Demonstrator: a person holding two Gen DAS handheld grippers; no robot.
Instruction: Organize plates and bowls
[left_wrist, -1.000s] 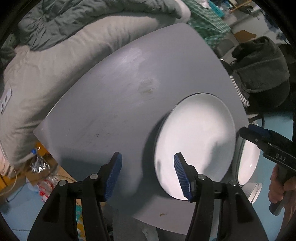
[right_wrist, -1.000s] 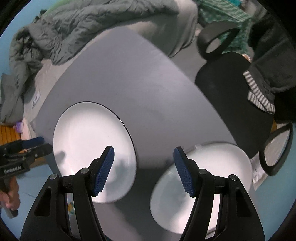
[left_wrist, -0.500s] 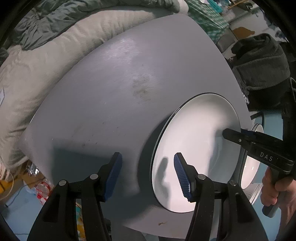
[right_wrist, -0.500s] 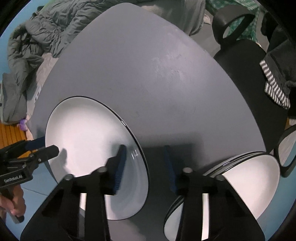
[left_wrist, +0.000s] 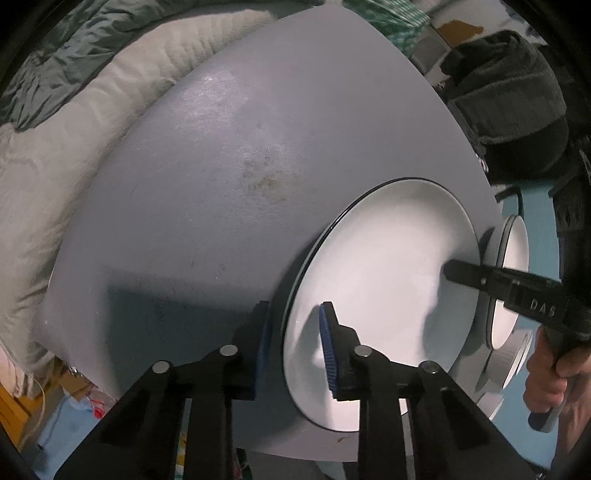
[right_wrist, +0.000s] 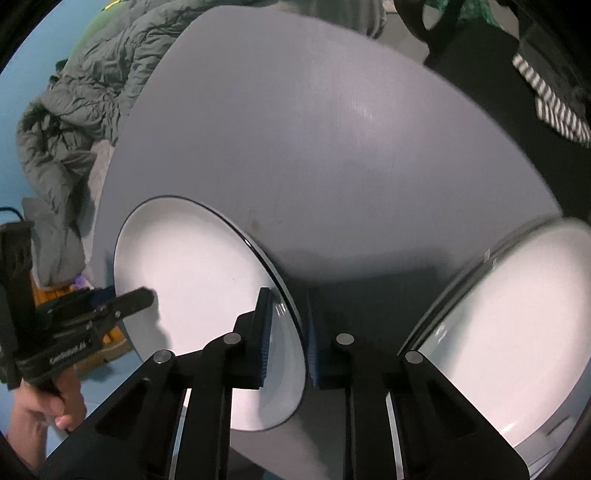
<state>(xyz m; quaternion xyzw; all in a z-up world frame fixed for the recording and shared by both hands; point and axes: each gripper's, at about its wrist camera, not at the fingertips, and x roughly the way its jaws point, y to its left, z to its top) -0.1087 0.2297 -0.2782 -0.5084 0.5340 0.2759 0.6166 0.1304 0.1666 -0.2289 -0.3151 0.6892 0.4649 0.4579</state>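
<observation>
A white plate with a thin black rim (left_wrist: 388, 277) (right_wrist: 192, 266) lies on the grey table (left_wrist: 221, 166) (right_wrist: 314, 129). My left gripper (left_wrist: 295, 306) straddles the plate's left rim, one pad outside on the table side and one over the white inside. Its jaws are closing, with a sliver of table still showing beside the rim. My right gripper (right_wrist: 287, 295) straddles the opposite rim, jaws closing, pads tight against the lip. Each gripper shows in the other's view: the right one (left_wrist: 452, 271) and the left one (right_wrist: 146, 295).
Stacked white plates (right_wrist: 509, 332) (left_wrist: 513, 273) sit at the table's right edge, with smaller white dishes (left_wrist: 513, 358) below them. Pale bedding (left_wrist: 74, 129) and a green quilted jacket (right_wrist: 74, 110) border the far side. A black chair with striped cloth (right_wrist: 554, 110) stands to the right.
Both grippers sank toward the plate and settled over its opposite rims. Their jaws went from wide apart to narrow around the rim, the right one first.
</observation>
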